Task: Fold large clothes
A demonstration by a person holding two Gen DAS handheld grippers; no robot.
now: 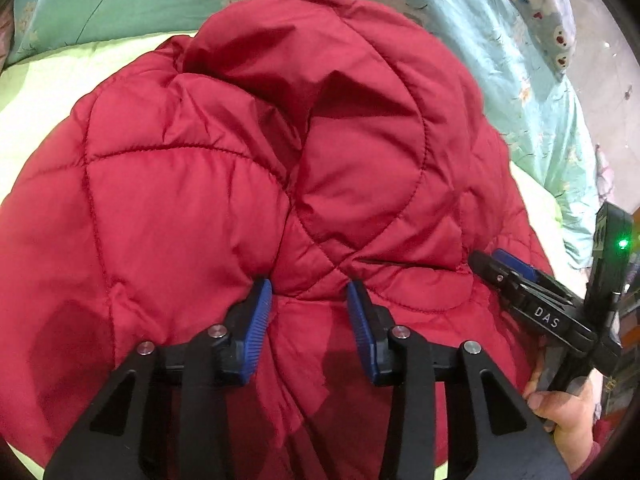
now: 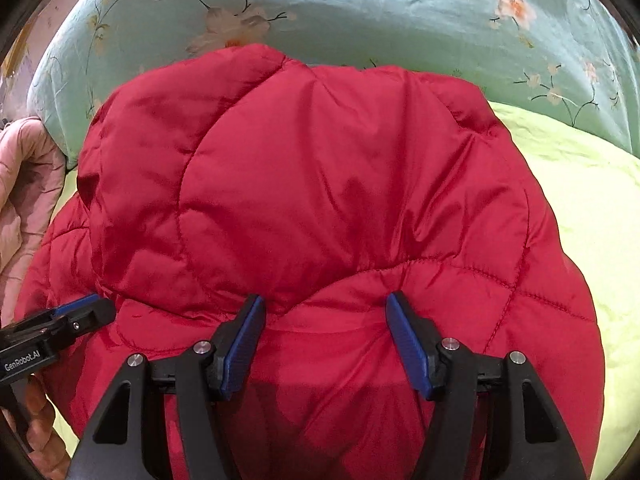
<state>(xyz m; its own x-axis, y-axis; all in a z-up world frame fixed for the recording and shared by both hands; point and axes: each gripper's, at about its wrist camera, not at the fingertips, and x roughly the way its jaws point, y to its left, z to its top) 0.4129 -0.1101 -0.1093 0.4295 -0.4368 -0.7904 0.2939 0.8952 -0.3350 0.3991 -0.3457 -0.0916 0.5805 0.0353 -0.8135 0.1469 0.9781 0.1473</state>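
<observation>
Both hand-held grippers, left (image 1: 309, 294) and right (image 2: 325, 308), hover side by side with blue pads spread apart over the near edge of the red jacket (image 1: 256, 184), pinching nothing. That quilted jacket lies bunched on a pale green bed (image 2: 580, 184), with a floral teal quilt (image 2: 360, 12) behind it.

- Bright, even indoor light; sheet (image 2: 580, 184) nearly overexposed.
- Soft gripper shadows on jacket (image 1: 240, 200).
- Strong fisheye bending, dark vignetted corners.
</observation>
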